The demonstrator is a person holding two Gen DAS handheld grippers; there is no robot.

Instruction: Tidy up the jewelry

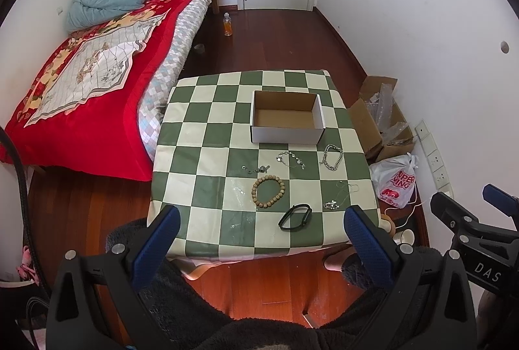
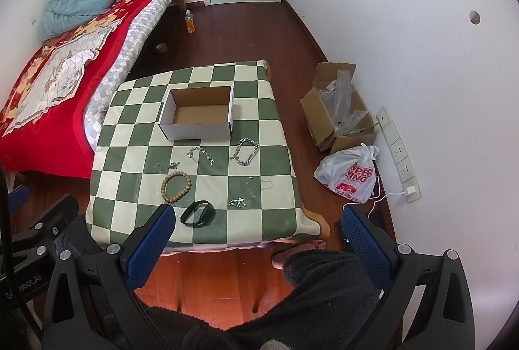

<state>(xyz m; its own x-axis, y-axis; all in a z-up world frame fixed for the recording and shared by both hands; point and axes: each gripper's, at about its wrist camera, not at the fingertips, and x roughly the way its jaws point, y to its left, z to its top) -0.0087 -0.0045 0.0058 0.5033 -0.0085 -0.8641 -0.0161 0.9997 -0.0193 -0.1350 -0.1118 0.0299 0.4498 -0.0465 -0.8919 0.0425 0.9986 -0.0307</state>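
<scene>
In the left wrist view, the left gripper [image 1: 261, 226] stood released, jaws spread and empty, above the near edge of the checkered table [image 1: 207, 135], where a wooden bead bracelet [image 1: 268, 191], a black band [image 1: 294, 217] and a silver chain bracelet [image 1: 331, 157] lay in front of the open cardboard box [image 1: 287, 117]. In the right wrist view, the right gripper [image 2: 258, 228] was likewise spread wide and held nothing, with the black band [image 2: 197, 213] just beside its left finger and a thin piece [image 2: 238, 202], possibly a pendant necklace, lying farther right.

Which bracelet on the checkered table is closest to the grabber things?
The black band, lying nearest the table's front edge. The wooden bead bracelet sits behind it, and the chunky silver chain lies farther back by the open box.
</scene>
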